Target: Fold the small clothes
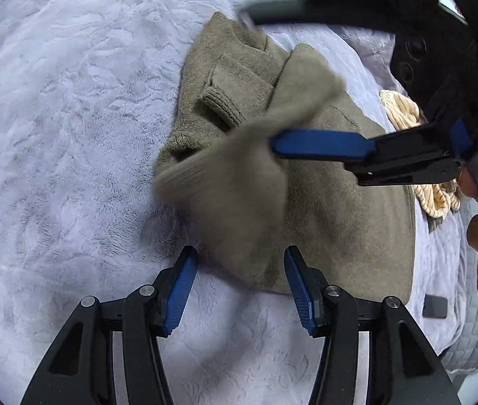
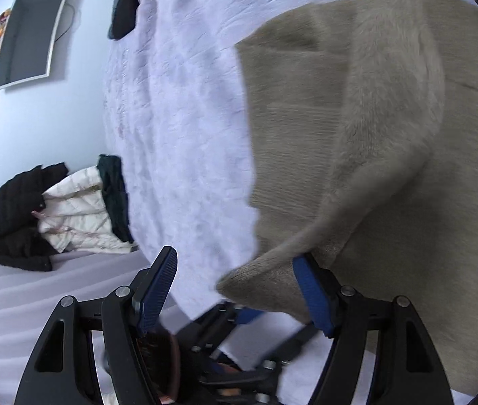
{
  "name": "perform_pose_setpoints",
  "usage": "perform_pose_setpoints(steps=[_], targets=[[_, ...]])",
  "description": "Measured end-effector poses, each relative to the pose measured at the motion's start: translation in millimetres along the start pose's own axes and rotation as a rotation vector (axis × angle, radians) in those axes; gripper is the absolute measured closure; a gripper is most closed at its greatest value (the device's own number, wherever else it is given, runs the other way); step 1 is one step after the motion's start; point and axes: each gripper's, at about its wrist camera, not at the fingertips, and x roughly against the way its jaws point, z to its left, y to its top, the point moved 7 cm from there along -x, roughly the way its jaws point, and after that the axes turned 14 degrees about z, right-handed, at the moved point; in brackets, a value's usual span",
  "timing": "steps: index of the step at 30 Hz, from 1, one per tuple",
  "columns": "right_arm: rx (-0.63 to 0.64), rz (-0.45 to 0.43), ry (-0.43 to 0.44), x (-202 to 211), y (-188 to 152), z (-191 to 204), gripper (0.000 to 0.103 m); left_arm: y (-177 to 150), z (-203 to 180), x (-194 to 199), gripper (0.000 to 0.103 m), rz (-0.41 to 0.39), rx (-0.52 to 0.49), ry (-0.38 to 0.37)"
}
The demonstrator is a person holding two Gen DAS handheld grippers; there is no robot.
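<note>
On the pale fluffy blanket (image 1: 70,135) of a bed lay a taupe sweater (image 1: 340,209), one cuffed sleeve folded across its body; a blurred fold of it hung loose between the two grippers; the left gripper (image 1: 240,287) stood with fingers (image 1: 181,290) apart, nothing between them, just beside the sweater's edge; the right gripper (image 2: 235,290) also had its fingers parted, the sweater's hem draped against one blue pad, unpinched; a cream knit garment (image 1: 404,114) lay beyond.

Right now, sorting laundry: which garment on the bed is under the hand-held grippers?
The taupe sweater, spread mid-blanket; the cream ribbed knit lies crumpled beyond it.
</note>
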Motion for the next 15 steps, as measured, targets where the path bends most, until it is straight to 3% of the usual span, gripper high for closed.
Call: perform_pose_setpoints(steps=[2, 5, 11, 15], targets=[[0.007, 0.025, 0.011, -8.6, 2.3, 8.2, 0.028, 3.6, 1.9, -3.7, 0.048, 0.007, 0.026, -0.028], [0.040, 0.027, -0.046, -7.1, 0.8, 15.8, 0.028, 15.3, 0.1, -8.5, 0.048, 0.007, 0.050, -0.060], [0.079, -0.034, -0.248, 35.2, -6.2, 2.8, 0.028, 32.4, -4.6, -11.2, 0.048, -0.016, 0.088, -0.139], [0.043, -0.059, -0.281, 60.8, -3.9, -16.1, 0.028, 42.0, -7.8, -12.9, 0.048, -0.022, 0.134, -0.161]])
